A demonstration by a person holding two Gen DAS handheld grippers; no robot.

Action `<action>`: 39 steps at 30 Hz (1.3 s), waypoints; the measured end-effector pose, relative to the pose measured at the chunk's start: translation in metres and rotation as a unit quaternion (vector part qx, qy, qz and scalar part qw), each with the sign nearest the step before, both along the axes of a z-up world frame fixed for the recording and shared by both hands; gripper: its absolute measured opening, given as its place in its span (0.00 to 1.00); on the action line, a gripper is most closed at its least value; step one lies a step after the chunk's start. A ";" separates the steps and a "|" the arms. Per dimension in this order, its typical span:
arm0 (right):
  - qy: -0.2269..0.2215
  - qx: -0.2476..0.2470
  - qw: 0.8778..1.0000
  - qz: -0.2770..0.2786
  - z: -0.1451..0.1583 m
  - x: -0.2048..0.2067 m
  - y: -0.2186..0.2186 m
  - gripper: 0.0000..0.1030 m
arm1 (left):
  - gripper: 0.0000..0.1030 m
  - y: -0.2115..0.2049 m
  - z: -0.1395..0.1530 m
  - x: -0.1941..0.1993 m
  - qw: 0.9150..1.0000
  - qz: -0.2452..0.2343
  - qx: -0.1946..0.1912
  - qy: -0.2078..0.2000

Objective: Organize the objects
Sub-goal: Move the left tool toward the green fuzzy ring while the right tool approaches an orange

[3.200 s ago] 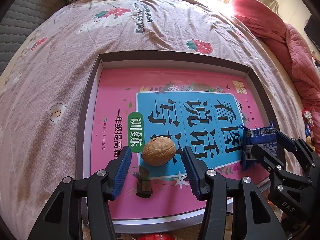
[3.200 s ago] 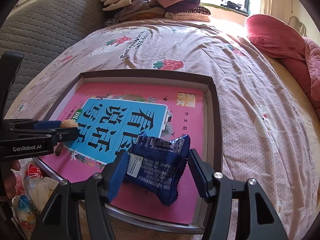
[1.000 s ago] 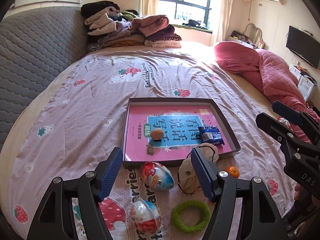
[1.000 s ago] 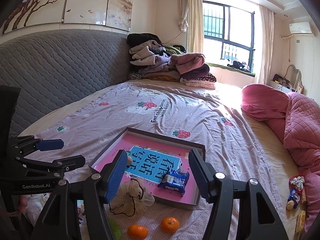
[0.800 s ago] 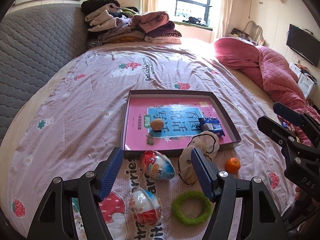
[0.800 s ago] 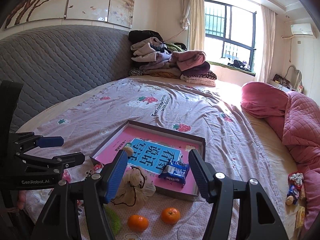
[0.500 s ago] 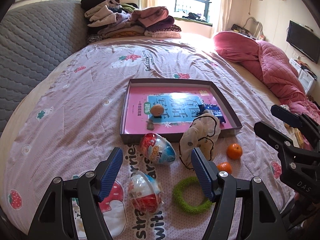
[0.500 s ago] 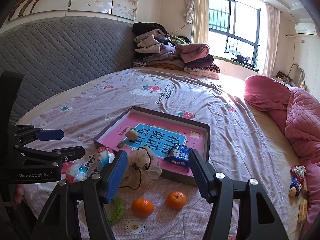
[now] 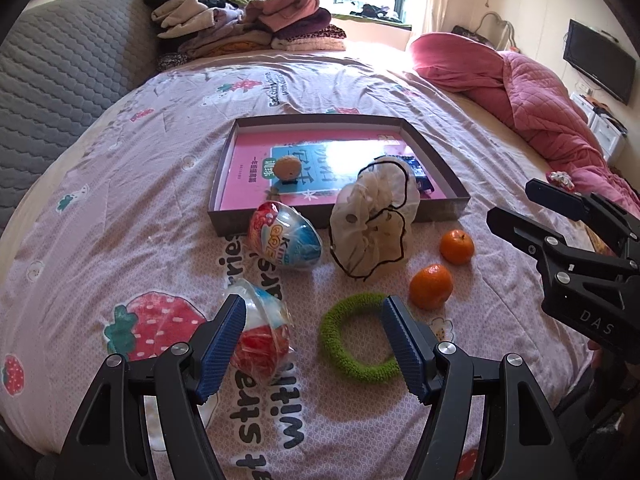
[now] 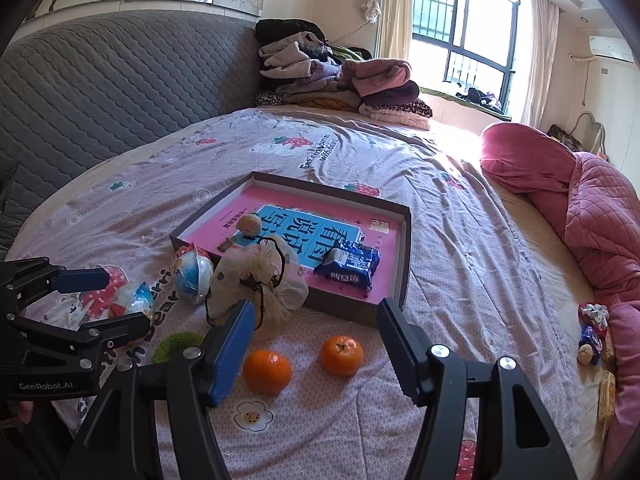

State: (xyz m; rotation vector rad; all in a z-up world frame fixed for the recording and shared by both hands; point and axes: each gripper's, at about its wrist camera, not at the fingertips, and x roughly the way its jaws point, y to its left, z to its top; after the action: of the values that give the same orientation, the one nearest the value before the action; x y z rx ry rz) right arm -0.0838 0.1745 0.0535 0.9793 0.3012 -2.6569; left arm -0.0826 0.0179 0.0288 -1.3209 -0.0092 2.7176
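Observation:
A shallow brown box [image 9: 224,160] [image 10: 406,248] with a pink book as its floor lies on the bed; in it are a walnut [image 9: 286,167] [image 10: 249,224] and a blue snack packet [image 10: 347,266]. In front of it lie two toy eggs [image 9: 285,237] [image 9: 262,338], a white drawstring pouch [image 9: 374,224] [image 10: 256,276], a green ring [image 9: 356,338] and two tangerines [image 10: 267,371] [image 10: 342,355]. My left gripper [image 9: 312,340] hovers open above the ring and the nearer egg. My right gripper [image 10: 316,348] is open above the tangerines, holding nothing.
A grey quilted headboard [image 10: 100,88] runs along the left. Folded clothes [image 9: 240,28] are piled at the far end of the bed. A pink quilt [image 9: 540,100] lies heaped on the right, with small wrapped items [image 10: 592,336] beside it.
Both grippers have pulled back from the box, where they left the walnut and the snack packet, and over the last second have sunk toward the loose objects in front of it.

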 end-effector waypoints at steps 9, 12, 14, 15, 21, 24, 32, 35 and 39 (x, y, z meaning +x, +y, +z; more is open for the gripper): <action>-0.024 0.010 1.000 -0.007 -0.019 0.003 0.007 0.61 | 0.70 0.013 -0.021 0.010 1.000 -0.020 -0.004 -0.023; -0.027 0.012 1.000 -0.011 -0.021 0.005 0.008 0.61 | 0.70 0.015 -0.025 0.012 0.999 -0.020 -0.003 -0.027; -0.028 0.012 0.999 -0.012 -0.023 0.006 0.010 0.61 | 0.70 0.017 -0.028 0.015 0.999 -0.021 -0.005 -0.029; -0.029 0.012 0.999 -0.014 -0.024 0.006 0.011 0.61 | 0.70 0.018 -0.029 0.015 0.999 -0.022 -0.004 -0.030; -0.035 0.009 0.999 -0.020 -0.028 0.011 0.017 0.61 | 0.70 0.018 -0.038 0.017 0.999 -0.020 0.003 -0.041; -0.036 0.008 0.999 -0.022 -0.030 0.014 0.019 0.61 | 0.70 0.019 -0.040 0.019 0.999 -0.021 0.003 -0.044; -0.044 0.012 0.999 -0.026 -0.036 0.015 0.021 0.61 | 0.70 0.019 -0.044 0.018 0.998 -0.012 0.010 -0.056; -0.046 0.015 0.998 -0.029 -0.040 0.013 0.022 0.61 | 0.70 0.020 -0.048 0.017 0.998 -0.011 0.008 -0.059; -0.052 0.019 0.998 -0.033 -0.046 0.008 0.023 0.61 | 0.70 0.021 -0.051 0.014 0.998 -0.006 0.006 -0.059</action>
State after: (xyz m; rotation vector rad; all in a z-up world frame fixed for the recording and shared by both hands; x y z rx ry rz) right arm -0.0754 0.1974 0.0079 1.1544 0.3011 -2.6565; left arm -0.0690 0.0387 -0.0225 -1.4704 -0.0280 2.6231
